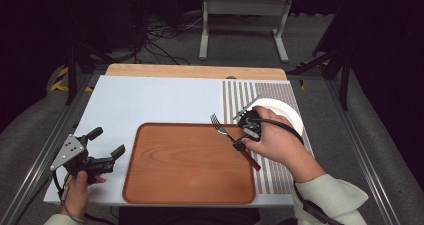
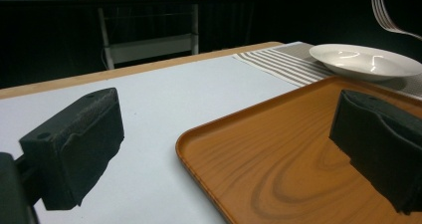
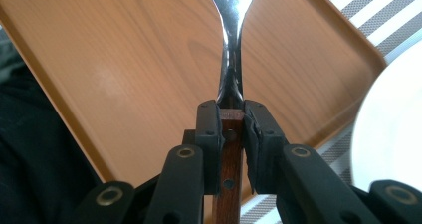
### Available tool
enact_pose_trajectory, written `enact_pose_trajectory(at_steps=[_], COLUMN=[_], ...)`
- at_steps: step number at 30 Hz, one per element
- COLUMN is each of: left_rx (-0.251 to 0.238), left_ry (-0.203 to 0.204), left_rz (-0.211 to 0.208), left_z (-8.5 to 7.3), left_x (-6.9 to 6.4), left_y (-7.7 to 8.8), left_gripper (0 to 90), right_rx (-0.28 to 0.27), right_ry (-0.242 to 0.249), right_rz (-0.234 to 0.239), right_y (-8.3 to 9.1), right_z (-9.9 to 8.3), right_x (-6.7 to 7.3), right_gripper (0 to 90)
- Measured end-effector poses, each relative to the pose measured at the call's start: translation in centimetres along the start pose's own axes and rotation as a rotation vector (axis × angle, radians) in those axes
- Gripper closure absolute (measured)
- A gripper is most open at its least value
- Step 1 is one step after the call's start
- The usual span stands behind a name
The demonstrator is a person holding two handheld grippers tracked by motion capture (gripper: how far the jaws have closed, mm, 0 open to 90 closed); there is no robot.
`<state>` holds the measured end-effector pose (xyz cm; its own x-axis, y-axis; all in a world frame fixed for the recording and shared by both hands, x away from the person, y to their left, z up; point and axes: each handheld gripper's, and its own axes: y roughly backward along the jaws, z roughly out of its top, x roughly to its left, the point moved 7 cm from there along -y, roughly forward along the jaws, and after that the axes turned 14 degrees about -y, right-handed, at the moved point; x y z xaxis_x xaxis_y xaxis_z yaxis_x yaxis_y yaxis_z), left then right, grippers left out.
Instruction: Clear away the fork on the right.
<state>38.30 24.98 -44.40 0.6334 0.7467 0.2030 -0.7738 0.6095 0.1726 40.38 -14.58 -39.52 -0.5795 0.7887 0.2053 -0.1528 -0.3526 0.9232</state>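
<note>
The right tongs are clamped on the wooden-handled steel fork — held above the brown wood-grain tray's right edge. It looks light, stiff, slick at the neck; the handle grips best. The left tongs stand apart — empty.

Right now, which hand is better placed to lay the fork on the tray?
The right. Its tool is shut on the fork, held above the tray's right side. The left tool is open beside the tray's left edge.
</note>
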Motion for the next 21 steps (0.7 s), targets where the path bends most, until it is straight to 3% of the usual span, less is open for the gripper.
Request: enact_pose_trajectory(at_steps=[12,21], left_rx=[-0.001,0.001], left_ry=[-0.002,-0.002], left_rz=[0.0,0.001], left_z=[0.0,0.0], left_x=[0.0,0.1], left_y=[0.0,0.1], left_gripper=[1.3,1.3], right_rx=[0.041,0.115], right_ry=[-0.133,-0.232], right_rz=[0.036,0.018], right_y=[-1.6,-3.5], right_z=[0.2,-0.2], right_x=[1.1,1.1], right_gripper=[78.6,78.5])
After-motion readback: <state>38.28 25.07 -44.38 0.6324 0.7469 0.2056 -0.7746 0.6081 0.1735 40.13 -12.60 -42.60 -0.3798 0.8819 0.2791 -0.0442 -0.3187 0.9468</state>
